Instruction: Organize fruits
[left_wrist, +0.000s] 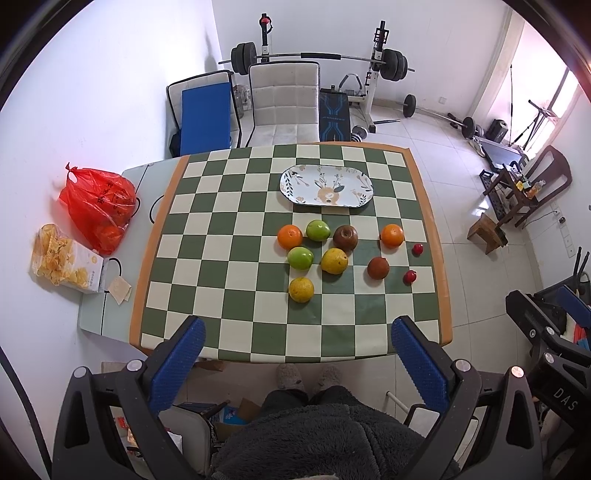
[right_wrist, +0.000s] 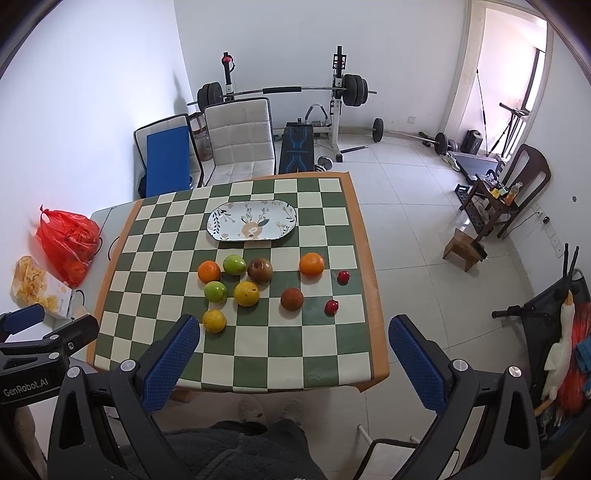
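Left wrist view: both grippers (left_wrist: 297, 345) (right_wrist: 293, 345) hovering with jaws spread, nothing held; fruits (left_wrist: 334, 260) awaiting transfer to plate (left_wrist: 327, 184).

From my right-hand camera I can read "GenRobot.AI" in white on the black body of my left gripper (right_wrist: 26, 382), low at the left edge. From the left-hand camera, white letters "DAS" sit on the black body of my right gripper (left_wrist: 563, 397), cut off at the edge of view. The red bag (left_wrist: 98, 201) carries dark printing and the weight bench pad (left_wrist: 334, 116) a line of lettering, both too small to make out.
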